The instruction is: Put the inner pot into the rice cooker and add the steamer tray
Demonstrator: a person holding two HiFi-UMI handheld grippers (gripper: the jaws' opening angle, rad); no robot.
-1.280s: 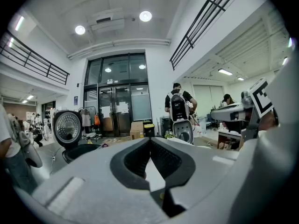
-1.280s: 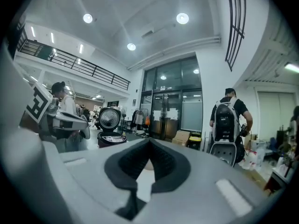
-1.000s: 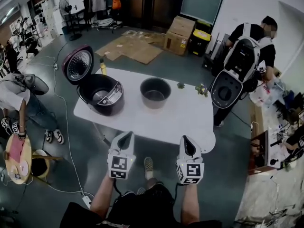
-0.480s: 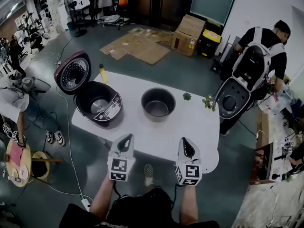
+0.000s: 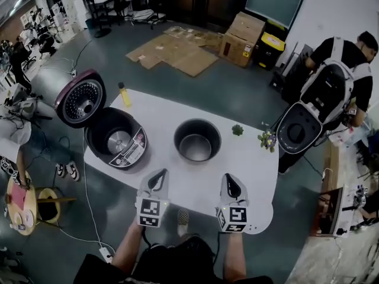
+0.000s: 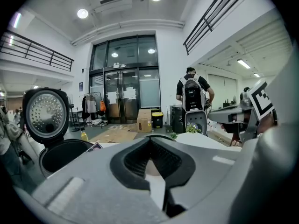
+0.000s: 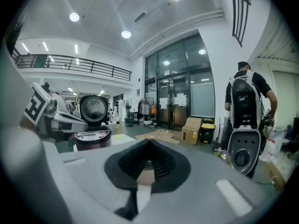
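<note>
Left hand-held gripper [image 5: 157, 175] and right hand-held gripper [image 5: 230, 178], jaws pressed together on nothing, at the lower edge of the white counter [image 5: 251, 161].

Side by side low in the frame, tips pointing up the picture, apart from everything on the counter. Just above and between them, at centre, the inner pot [image 5: 197, 139], upright on the counter. Left of it, near but not touching, the rice cooker [image 5: 115, 148], open, lid [image 5: 80, 100] tilted back toward the upper left. Beyond, a yellow bottle [image 5: 124, 94] at the counter's upper left edge and a small green plant [image 5: 237, 129] right of the pot. At far right, a person [image 5: 349, 55] wearing a backpack.
</note>
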